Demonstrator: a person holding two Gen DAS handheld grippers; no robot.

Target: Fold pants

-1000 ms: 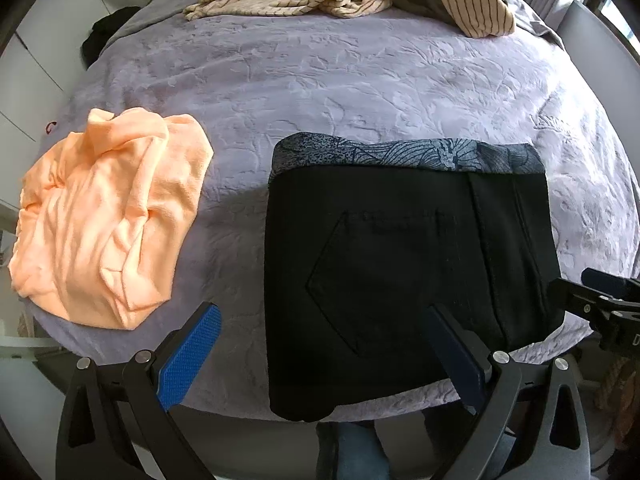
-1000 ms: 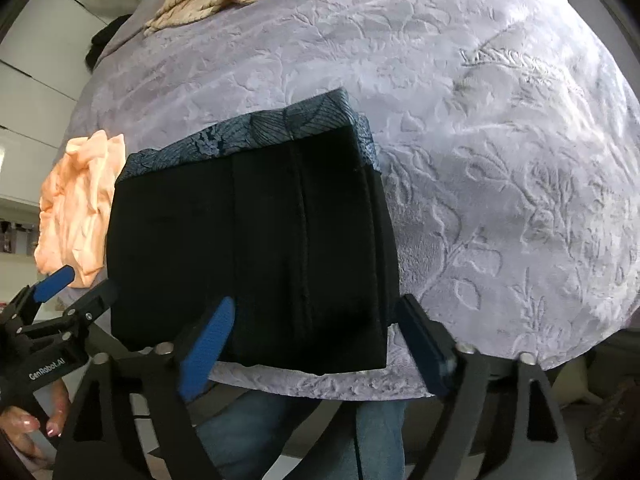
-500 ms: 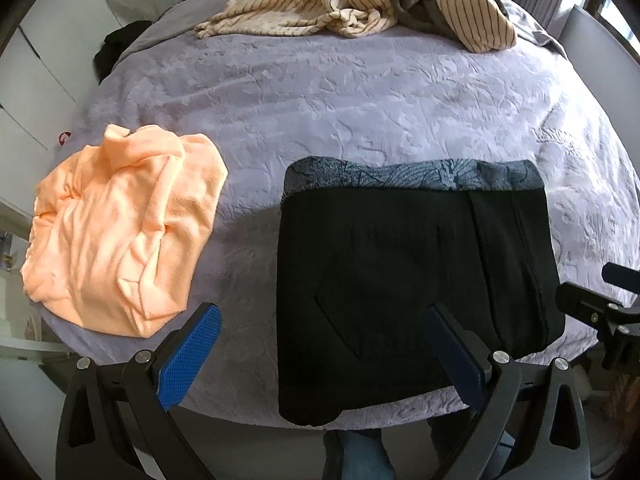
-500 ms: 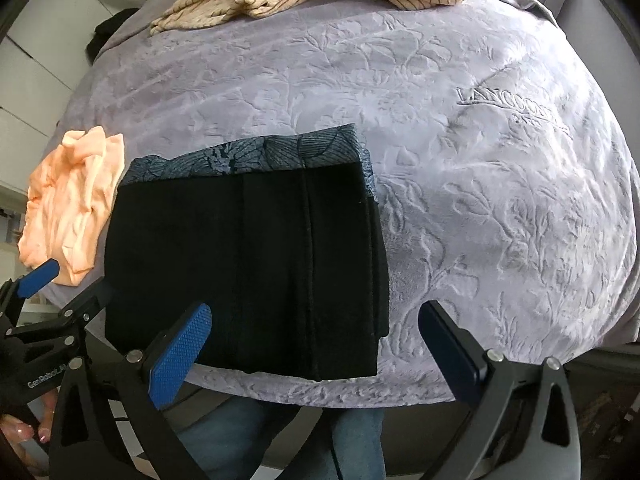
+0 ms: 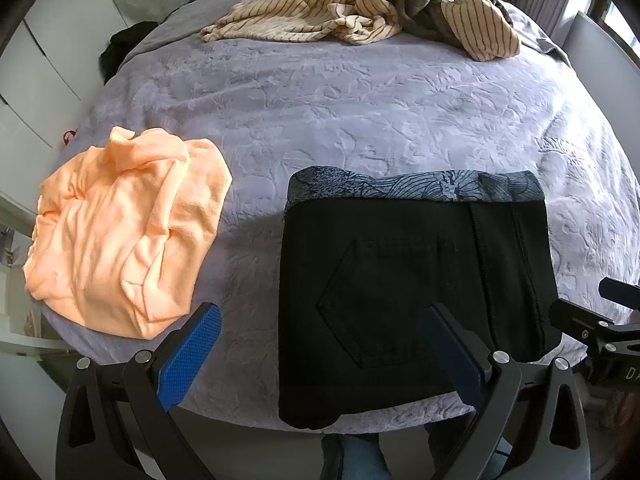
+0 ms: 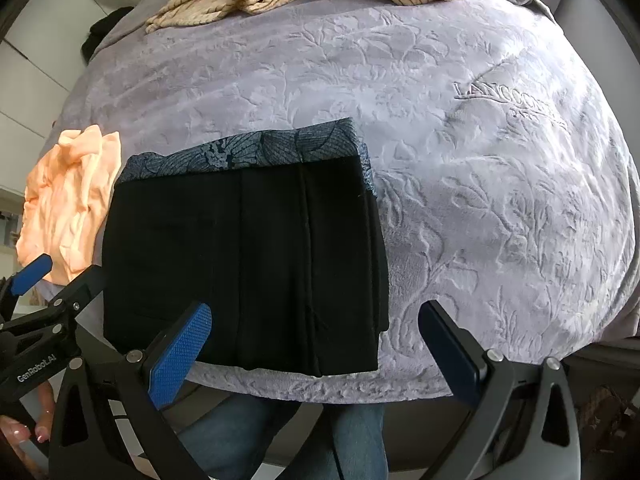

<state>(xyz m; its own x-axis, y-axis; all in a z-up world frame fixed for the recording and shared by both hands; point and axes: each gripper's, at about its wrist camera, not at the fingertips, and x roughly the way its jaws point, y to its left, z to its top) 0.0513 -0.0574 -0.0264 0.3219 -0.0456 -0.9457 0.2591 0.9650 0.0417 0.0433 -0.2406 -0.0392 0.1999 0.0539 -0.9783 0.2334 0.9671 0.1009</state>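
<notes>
Both wrist cameras are looking steeply down from the near edge of the bed [image 5: 360,100]. Both are sharing the folded black pants [image 5: 408,280], the left view sitting leftward of them, the right view rightward.

Daylight, soft and even; source upper right, bright window strip [image 5: 624,20] blown out. Strong fisheye bowing both views: bedspread [image 5: 360,112] bulges like dome, black vignette at corners. Black pants [image 5: 400,280] underexposed, pocket seam barely readable; in right wrist view folds nearly lost. Faint shadow on bedspread just left of pants. Orange garment [image 5: 124,232] near saturation, creases still visible. Focus sharp centre, softer toward rim. No motion blur.
</notes>
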